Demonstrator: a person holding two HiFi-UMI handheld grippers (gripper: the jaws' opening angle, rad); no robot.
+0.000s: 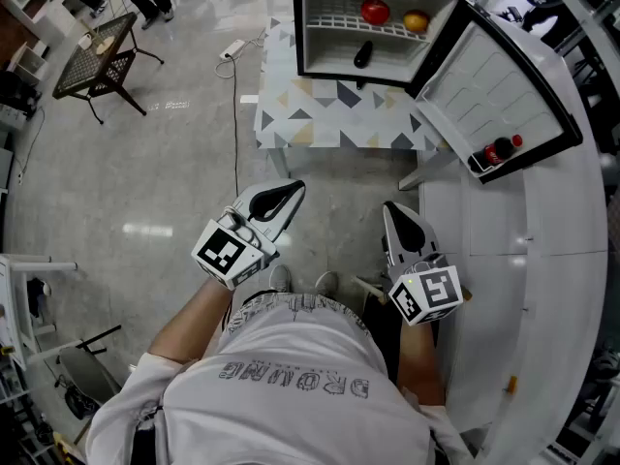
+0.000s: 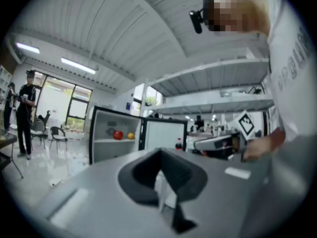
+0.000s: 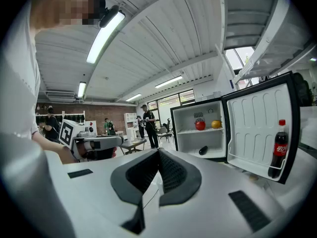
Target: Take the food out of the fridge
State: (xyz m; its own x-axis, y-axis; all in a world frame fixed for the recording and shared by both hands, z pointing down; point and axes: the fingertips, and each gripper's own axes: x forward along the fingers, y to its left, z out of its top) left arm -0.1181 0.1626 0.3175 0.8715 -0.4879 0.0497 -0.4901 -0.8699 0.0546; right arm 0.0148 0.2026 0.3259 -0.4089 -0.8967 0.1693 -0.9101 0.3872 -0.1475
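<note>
I have one fridge [image 1: 320, 27] far ahead of me, standing on a table [image 1: 329, 124] with a patterned top. Its door [image 1: 504, 95] is swung wide open to the right, so I can see the whole inside.

Both hands are held near my body, well apart from the fridge, with one gripper in each. The left gripper [image 1: 294, 192] sits out in front of my left side, roughly level, and its nose is angled far and to the right. The right gripper [image 1: 392, 208] is just to the right of it and points far, towards the fridge, tipped slightly down. The two don't touch. On each one the marker cube is at the near end, by my wrist.

Each gripper's own view shows its pads meeting at the tip. Both pairs of tongs are closed together with nothing between them.

One bottle [image 1: 499, 150] with a red cap stands in the lowest door rack, on the right.

I count three food items, all still inside the fridge. Two are on the wire shelf [image 1: 334, 22]: a red fruit [image 1: 375, 11] and, to its right, a yellow fruit [image 1: 416, 21]. One dark item [image 1: 363, 54] lies on the fridge floor below them, and I can't tell what it is.
</note>
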